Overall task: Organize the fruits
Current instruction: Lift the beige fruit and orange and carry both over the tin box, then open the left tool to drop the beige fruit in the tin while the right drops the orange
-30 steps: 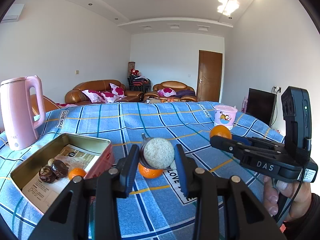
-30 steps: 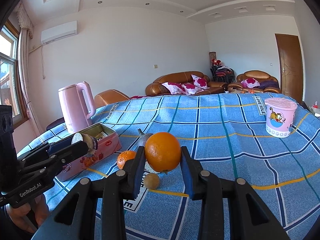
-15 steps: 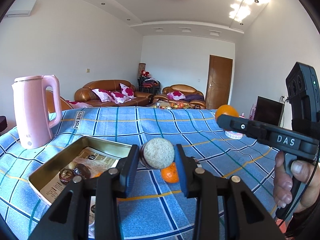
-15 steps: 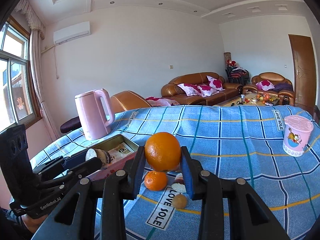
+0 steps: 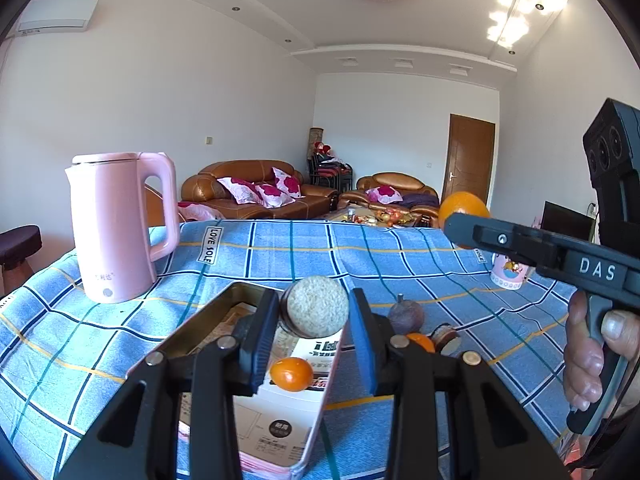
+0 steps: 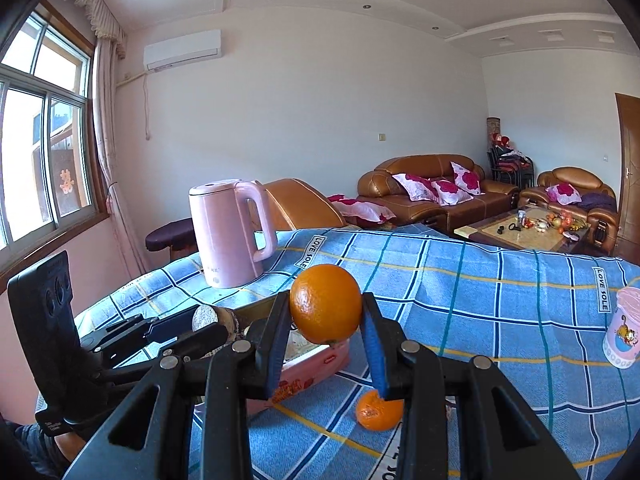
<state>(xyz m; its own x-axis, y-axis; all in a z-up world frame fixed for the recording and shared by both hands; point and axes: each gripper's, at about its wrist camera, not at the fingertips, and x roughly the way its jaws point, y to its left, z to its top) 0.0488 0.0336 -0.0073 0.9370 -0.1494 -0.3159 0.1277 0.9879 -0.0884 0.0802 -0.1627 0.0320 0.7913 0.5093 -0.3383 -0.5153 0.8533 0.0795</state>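
My left gripper is shut on a halved brown fruit with a pale cut face, held above the open pink tin. A small orange lies inside the tin on printed paper. My right gripper is shut on a large orange, raised above the tin's near corner. On the blue checked cloth lie a tangerine, a purple fruit and another fruit half. The right wrist view shows the left gripper at lower left.
A pink kettle stands on the table behind the tin at the left. A pink cartoon cup stands at the far right. A person's hand holds the right gripper's handle. Sofas and a low table lie beyond.
Both grippers have risen and swung left with their fruits. The left one has come over the tin; the right one has come up beside it.
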